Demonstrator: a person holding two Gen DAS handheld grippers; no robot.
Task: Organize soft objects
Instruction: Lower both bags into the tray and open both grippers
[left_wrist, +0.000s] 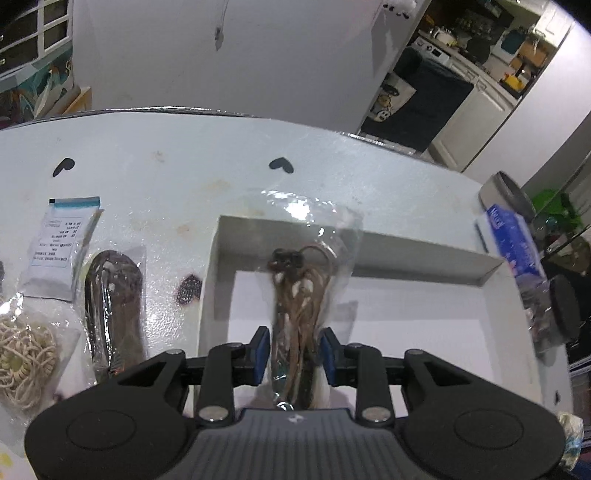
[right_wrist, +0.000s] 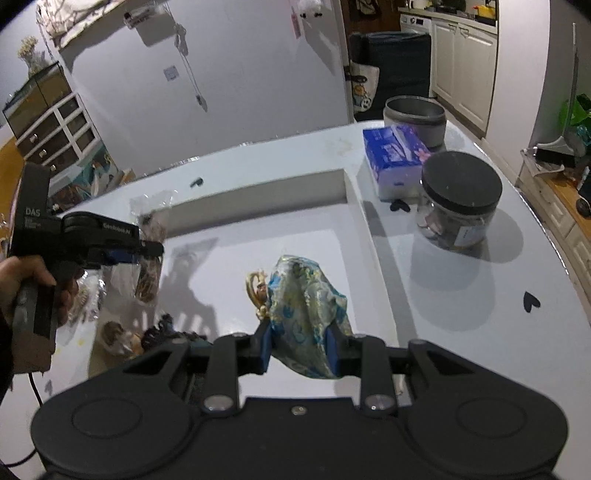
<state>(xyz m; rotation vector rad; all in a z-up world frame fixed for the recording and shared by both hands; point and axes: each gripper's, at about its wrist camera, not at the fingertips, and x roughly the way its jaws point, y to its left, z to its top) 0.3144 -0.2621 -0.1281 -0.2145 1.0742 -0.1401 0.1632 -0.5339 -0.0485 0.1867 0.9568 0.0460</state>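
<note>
My left gripper (left_wrist: 294, 354) is shut on a clear plastic bag of brown cords (left_wrist: 301, 291) and holds it over the white tray (left_wrist: 406, 254). The same gripper (right_wrist: 147, 253) and bag (right_wrist: 149, 273) show at the left of the right wrist view, above the tray's (right_wrist: 258, 192) left side. My right gripper (right_wrist: 300, 350) is shut on a blue and gold brocade pouch (right_wrist: 306, 306) with a gold cord (right_wrist: 255, 291), held over the tray's middle.
On the table left of the tray lie a bag of cream hair ties (left_wrist: 26, 354), a bag of dark cords (left_wrist: 110, 295) and a white labelled packet (left_wrist: 59, 247). A tissue pack (right_wrist: 395, 158), a grey tin (right_wrist: 415, 118) and a black-lidded jar (right_wrist: 458, 203) stand right of the tray.
</note>
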